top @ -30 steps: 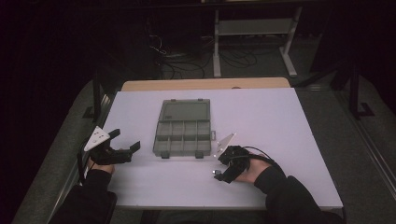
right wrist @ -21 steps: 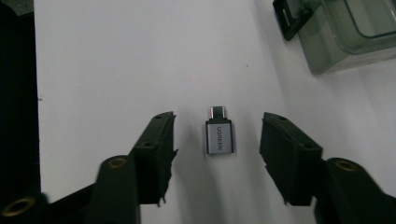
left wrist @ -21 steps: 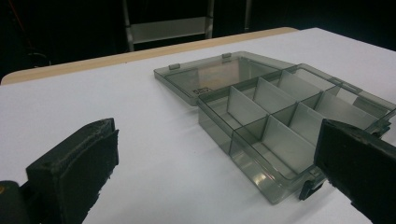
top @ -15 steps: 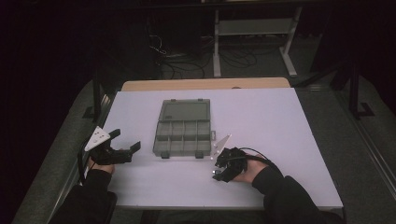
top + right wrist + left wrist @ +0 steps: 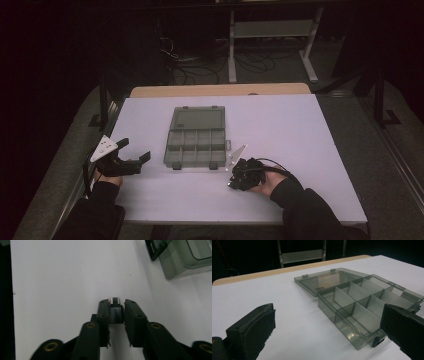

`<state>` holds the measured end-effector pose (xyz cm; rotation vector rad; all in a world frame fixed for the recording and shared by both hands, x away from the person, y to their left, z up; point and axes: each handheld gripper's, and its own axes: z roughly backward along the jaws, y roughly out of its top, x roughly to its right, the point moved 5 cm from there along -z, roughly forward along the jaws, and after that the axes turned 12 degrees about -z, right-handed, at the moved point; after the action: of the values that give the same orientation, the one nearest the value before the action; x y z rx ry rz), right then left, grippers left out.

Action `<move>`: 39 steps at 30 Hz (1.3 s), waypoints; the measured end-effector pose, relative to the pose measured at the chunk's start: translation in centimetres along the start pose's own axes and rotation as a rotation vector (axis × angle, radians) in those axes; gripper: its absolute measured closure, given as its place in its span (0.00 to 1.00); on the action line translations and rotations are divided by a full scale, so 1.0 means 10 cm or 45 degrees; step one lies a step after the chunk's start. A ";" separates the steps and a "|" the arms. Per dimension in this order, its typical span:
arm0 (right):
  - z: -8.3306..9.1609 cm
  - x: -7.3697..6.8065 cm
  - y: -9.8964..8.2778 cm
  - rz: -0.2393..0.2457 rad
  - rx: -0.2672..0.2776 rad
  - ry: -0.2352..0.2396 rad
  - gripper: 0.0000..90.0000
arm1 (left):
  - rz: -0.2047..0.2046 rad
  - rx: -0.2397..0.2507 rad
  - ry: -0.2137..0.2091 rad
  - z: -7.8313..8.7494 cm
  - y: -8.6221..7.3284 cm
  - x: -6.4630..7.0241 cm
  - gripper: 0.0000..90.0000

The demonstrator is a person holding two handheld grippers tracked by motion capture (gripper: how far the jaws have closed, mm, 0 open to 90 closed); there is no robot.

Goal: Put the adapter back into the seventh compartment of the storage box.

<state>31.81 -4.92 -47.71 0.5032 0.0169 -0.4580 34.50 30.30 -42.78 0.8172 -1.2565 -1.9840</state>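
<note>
Within the last second the jaws of your right hand-held gripper [image 5: 116, 308] had been closing, and between the earlier high view and this one they drew in on a small dark adapter-like plug [image 5: 115, 310], silver at its tip, lying on the white surface [image 5: 310, 145]. Both hands otherwise kept their places. In the right gripper view the two black pads [image 5: 103, 312] stood pressed against the plug's sides, nearly as narrow as they go, so you had it clamped while it still rested on the surface, close to the near edge and just off the front right corner of the organizer box [image 5: 196, 145].

That smoky plastic box lay at the middle of the surface with its lid [image 5: 198, 119] folded flat away from you and its divided compartments bare, as far as the left gripper view showed. Your left hand-held gripper [image 5: 324, 332] sat low off the box's left side, jaws spread wide with nothing between them, the near corner of the box just ahead of its right pad [image 5: 404, 330].

The step in hand looked like the pick-up itself: grip made, lift not begun. The next move probably called for raising the plug straight clear of the surface, carrying it over the box wall, and lowering it into one compartment before letting go. A small, smooth part could twist in the pads, so a steady lift seemed wise; your left gripper was placed to steady the light box.
</note>
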 end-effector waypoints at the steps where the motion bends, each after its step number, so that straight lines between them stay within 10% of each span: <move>1: 0.00 0.00 0.00 -0.003 -0.001 0.004 0.83 | -0.001 0.000 -0.001 0.00 0.00 0.00 0.00; 39: 0.43 0.05 0.12 -0.044 0.119 0.020 0.84 | -0.007 -0.006 -0.004 -0.01 0.00 0.00 0.00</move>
<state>32.39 -6.22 -43.49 0.5990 0.0196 -0.4898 34.53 30.26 -42.85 0.8162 -1.2523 -1.9930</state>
